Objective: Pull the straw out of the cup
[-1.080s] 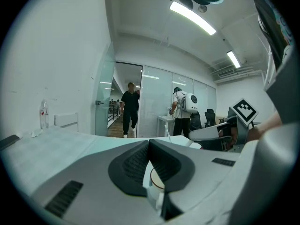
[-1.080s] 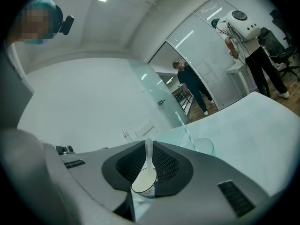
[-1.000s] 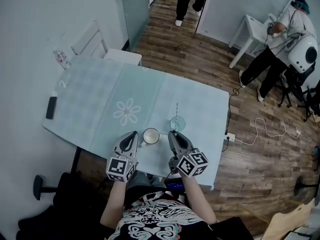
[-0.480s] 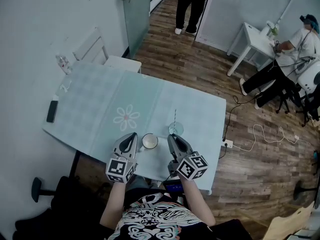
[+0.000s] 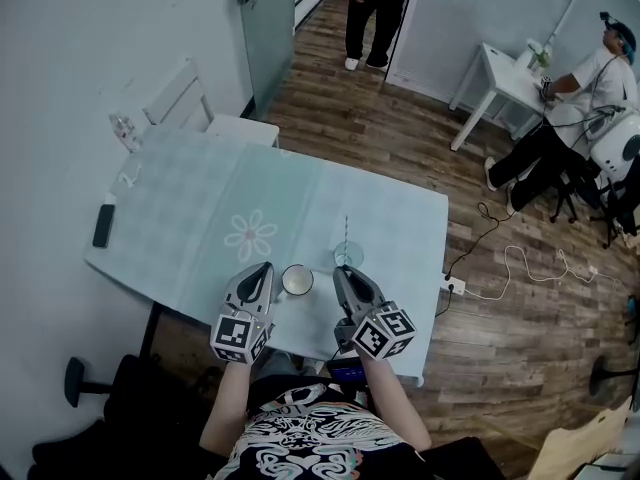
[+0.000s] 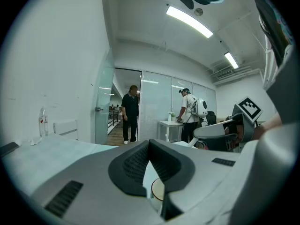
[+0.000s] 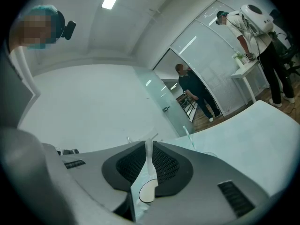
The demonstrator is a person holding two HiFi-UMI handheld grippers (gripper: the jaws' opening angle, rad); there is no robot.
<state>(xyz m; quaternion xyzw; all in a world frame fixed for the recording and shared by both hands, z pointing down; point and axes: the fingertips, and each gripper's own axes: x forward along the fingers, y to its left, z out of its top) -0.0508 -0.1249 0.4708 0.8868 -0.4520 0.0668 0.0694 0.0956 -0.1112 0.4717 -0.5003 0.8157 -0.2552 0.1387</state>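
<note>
Left gripper and right gripper: jaws of each drawn in to a sliver, gripping nothing; both sit over the near edge of the table, a mug between them; just beyond the right gripper stands the cup, seemingly glass, with the straw upright in it; a phone lies far left.

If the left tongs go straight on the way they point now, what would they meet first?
Probably the white mug: the left gripper view shows its rim just beyond the left tongs. From the head view it sits slightly right of them, so unsure.
</note>
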